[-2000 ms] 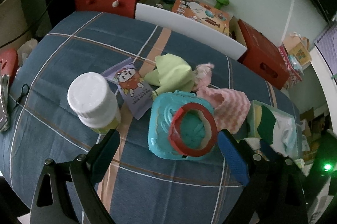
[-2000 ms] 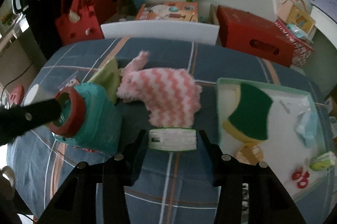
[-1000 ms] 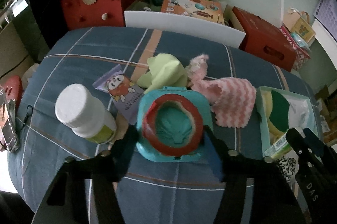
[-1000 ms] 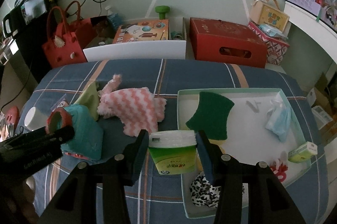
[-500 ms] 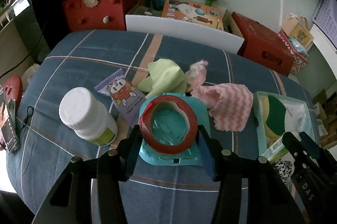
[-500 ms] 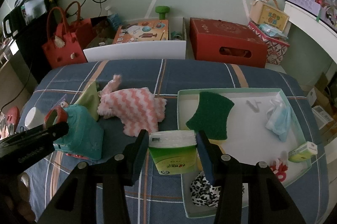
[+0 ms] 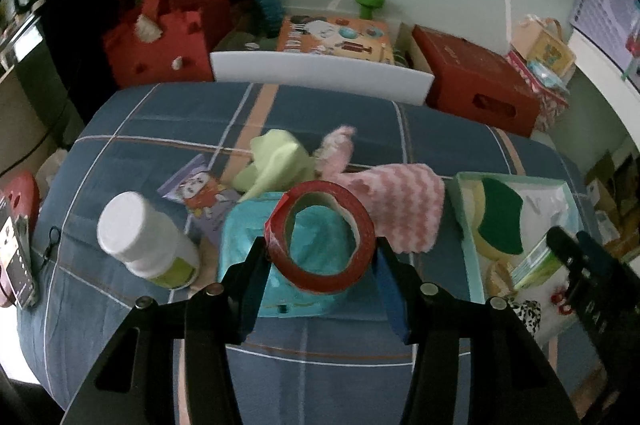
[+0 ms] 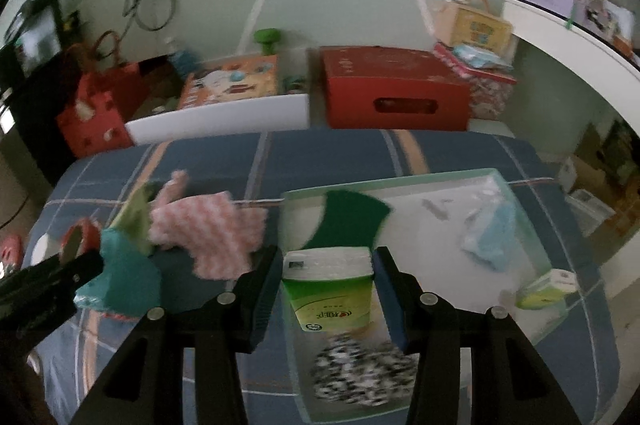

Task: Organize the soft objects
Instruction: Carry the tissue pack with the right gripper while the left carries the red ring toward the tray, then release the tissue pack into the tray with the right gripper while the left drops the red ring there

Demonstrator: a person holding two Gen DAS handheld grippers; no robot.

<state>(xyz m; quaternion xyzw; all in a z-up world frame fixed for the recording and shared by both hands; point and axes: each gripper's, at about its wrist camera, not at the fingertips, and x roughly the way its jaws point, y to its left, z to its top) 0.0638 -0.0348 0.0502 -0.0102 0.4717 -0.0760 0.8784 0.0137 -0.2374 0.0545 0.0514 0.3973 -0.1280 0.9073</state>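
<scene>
The left gripper (image 7: 320, 257) has its jaws clenched on a red tape roll (image 7: 320, 231), 1 pad against each side of the ring, and the roll is lifted clear of the teal pouch (image 7: 256, 245) beneath it. The left jaws have just been closing, with the roll between them. The pouch lies on a blue plaid cloth covering the bench (image 7: 168, 117). Just beyond the pouch sit a pale green cloth (image 7: 276, 161) and a pink and white zigzag cloth (image 7: 400, 201), touching each other. To the left of the pouch stands a white-capped bottle (image 7: 144, 241), tilted, with a cartoon-printed packet (image 7: 196, 189) lying flat behind it.

The right gripper (image 8: 328, 289) has its jaws grasping a green and white tissue pack (image 8: 330, 285), held above the near left corner of a pale green tray (image 8: 532, 225). In the tray lie a dark green scouring sponge (image 8: 348, 221), a light blue bag (image 8: 492, 237), a small green box (image 8: 548, 289) by the right wall, and a black and white spotted fabric piece (image 8: 356, 373) at the near end. This view is blurred.
</scene>
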